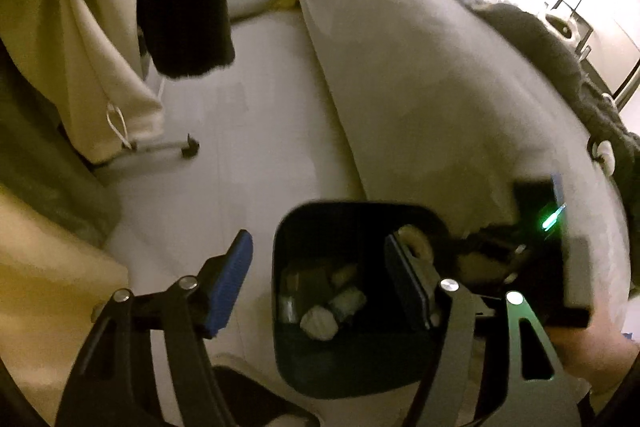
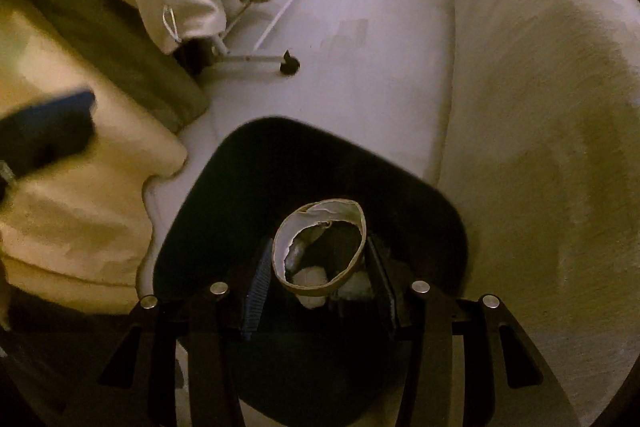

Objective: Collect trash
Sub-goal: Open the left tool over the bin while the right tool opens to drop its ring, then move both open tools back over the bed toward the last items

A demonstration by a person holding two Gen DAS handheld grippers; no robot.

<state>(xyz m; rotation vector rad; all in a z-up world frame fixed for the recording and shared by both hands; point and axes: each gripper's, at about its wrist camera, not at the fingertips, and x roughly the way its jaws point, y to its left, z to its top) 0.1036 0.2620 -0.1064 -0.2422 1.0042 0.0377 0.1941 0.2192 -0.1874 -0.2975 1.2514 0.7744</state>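
A dark bin (image 2: pixel 280 151) stands on the floor beside the bed, with crumpled paper (image 1: pixel 320 321) and other scraps inside it. My right gripper (image 2: pixel 318 245) hangs over the bin's mouth, shut on a torn cardboard ring (image 2: pixel 332 213) that is squeezed between its pads. The same ring (image 1: pixel 418 241) shows at the bin's (image 1: pixel 352 211) right rim in the left wrist view. My left gripper (image 1: pixel 318 239) is above the bin's left side, open, with nothing between its blue pads (image 1: pixel 230 279).
A bed with a beige cover (image 1: pixel 440 87) runs along the right, dark clothes (image 1: pixel 560 59) heaped on it. Pale and black garments (image 1: pixel 100 27) hang from a rack on the left; its castor foot (image 1: pixel 190 147) rests on the light floor (image 1: pixel 260 107).
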